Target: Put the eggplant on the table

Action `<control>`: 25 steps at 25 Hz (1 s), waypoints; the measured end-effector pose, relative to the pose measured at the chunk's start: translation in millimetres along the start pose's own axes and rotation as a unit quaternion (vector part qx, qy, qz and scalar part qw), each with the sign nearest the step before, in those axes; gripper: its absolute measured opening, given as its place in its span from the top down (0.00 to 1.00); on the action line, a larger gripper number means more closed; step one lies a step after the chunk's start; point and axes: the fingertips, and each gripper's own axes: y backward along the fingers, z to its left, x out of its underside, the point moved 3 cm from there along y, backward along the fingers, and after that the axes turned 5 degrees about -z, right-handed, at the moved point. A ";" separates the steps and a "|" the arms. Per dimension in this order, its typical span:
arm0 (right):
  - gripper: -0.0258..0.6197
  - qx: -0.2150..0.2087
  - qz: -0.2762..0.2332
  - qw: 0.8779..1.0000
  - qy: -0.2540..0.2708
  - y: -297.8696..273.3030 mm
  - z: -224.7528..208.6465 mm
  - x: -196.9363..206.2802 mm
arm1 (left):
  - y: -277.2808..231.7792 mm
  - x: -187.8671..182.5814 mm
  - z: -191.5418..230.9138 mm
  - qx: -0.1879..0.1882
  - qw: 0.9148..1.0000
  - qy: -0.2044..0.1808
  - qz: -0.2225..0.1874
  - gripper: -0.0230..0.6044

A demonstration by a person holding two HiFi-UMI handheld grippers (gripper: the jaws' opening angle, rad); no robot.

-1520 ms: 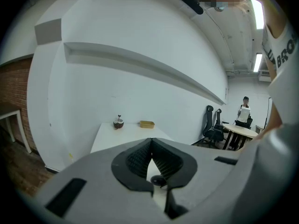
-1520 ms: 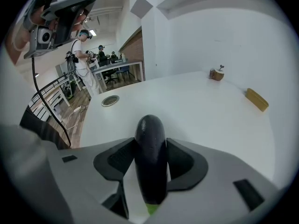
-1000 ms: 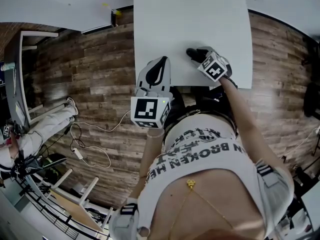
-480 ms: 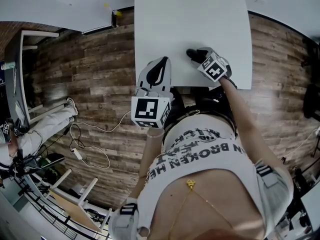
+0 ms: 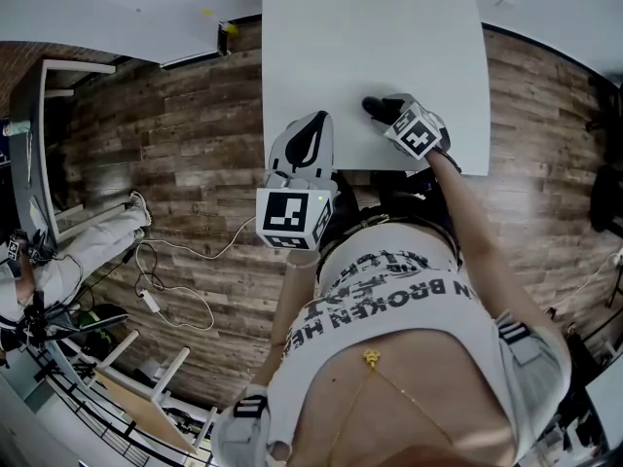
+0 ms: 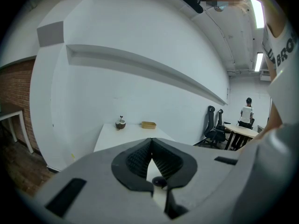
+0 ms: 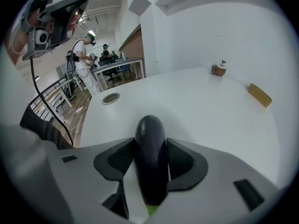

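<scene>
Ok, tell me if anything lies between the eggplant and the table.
Nothing visible does. The right gripper holds the eggplant over bare white table; the cable grommet, small brown pot and tan tray all sit well aside.

The person wears a white top (image 5: 409, 343) with black block lettering and a thin gold necklace (image 5: 371, 360). The grey left gripper (image 5: 313, 121) and right gripper (image 5: 380, 107) carry black-and-white marker cubes (image 5: 292, 218).

Bright, even light falls from ceiling strips (image 6: 255, 10); fisheye bending and dark corners mark the edges.
</scene>
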 end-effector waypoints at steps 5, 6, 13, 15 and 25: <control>0.63 -0.001 0.004 1.000 -0.007 -1.3 1.6 1.5 | 0.8 -0.4 -0.6 0.000 1.000 0.000 -0.001 0.96; 0.63 -0.001 0.004 1.000 -0.010 -1.5 1.8 2.4 | 1.1 -0.4 -0.9 0.000 1.000 0.000 -0.001 0.96; 0.63 -0.016 0.003 0.999 -0.028 -1.8 5.8 0.0 | 2.7 0.7 -0.6 -0.001 1.000 -0.001 -0.001 0.96; 0.61 -0.019 0.003 0.999 -0.029 -1.3 6.5 -0.4 | 3.6 0.8 -1.1 -0.001 1.000 -0.002 -0.002 0.96; 0.56 -0.013 -0.002 1.000 -0.023 13.1 4.0 -9.6 | 8.6 -0.8 -4.1 0.004 1.000 -0.003 -0.004 0.96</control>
